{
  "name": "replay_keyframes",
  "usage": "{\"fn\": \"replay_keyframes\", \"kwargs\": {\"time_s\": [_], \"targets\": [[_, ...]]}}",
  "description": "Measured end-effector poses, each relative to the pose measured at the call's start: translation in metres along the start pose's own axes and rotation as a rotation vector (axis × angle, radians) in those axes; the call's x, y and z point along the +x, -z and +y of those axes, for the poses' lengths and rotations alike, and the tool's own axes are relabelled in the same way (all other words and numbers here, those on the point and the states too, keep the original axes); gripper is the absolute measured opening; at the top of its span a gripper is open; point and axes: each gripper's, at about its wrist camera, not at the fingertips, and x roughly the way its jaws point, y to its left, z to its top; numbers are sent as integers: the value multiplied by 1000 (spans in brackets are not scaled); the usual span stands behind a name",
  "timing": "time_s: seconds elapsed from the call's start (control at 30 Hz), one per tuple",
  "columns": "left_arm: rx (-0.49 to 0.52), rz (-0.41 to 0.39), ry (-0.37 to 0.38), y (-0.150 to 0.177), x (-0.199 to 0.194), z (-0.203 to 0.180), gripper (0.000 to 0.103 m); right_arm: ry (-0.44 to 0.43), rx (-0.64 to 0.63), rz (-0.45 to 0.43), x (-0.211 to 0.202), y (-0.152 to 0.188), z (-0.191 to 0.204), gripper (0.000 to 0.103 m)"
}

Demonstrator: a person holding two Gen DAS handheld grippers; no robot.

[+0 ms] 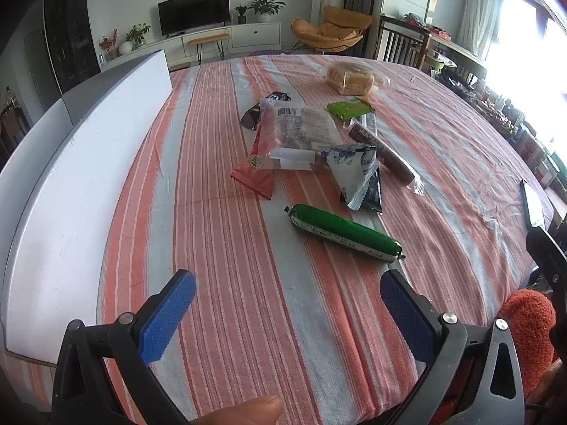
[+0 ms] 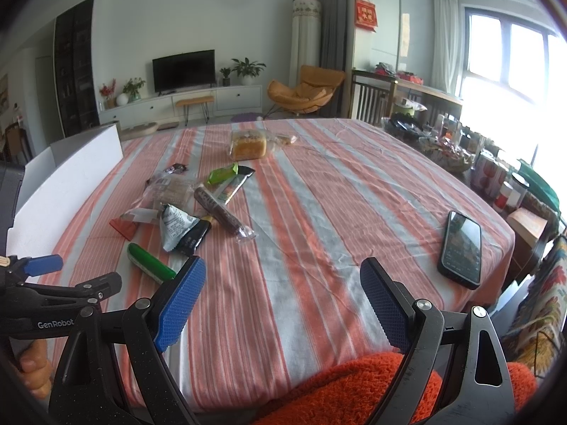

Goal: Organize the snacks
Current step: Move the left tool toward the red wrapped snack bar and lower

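A pile of snacks lies on the striped tablecloth [image 1: 230,283]. A green sausage stick [image 1: 345,232] lies nearest, also in the right wrist view [image 2: 149,262]. Behind it are a silver-blue pouch [image 1: 354,173], a red wrapper [image 1: 260,156], a clear packet [image 1: 304,134], a brown sausage [image 1: 382,152] and a green packet [image 1: 349,108]. Bagged bread [image 1: 351,78] sits farther back. My left gripper [image 1: 287,283] is open and empty, short of the green stick. My right gripper [image 2: 283,276] is open and empty over bare cloth; the left gripper shows at its left [image 2: 46,265].
A white board-like box [image 1: 88,177] stands along the table's left edge. A black phone [image 2: 462,248] lies at the right of the table. Jars and clutter [image 2: 496,177] crowd a side surface beyond the right edge. An orange sleeve [image 2: 354,389] is at the near edge.
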Motion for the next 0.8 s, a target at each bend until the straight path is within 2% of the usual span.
{"fn": "replay_keyframes", "kwargs": {"time_s": [0.43, 0.6, 0.67, 0.8], "targets": [[-23, 148, 7, 9, 40, 14, 103, -1, 1, 3, 1, 0, 0, 91], [12, 152, -17, 11, 42, 10, 103, -8, 0, 16, 1, 6, 5, 91], [33, 151, -31, 12, 43, 7, 103, -28, 0, 52, 6, 6, 7, 91], [26, 154, -33, 11, 43, 8, 103, -112, 19, 206, 34, -7, 10, 91]]}}
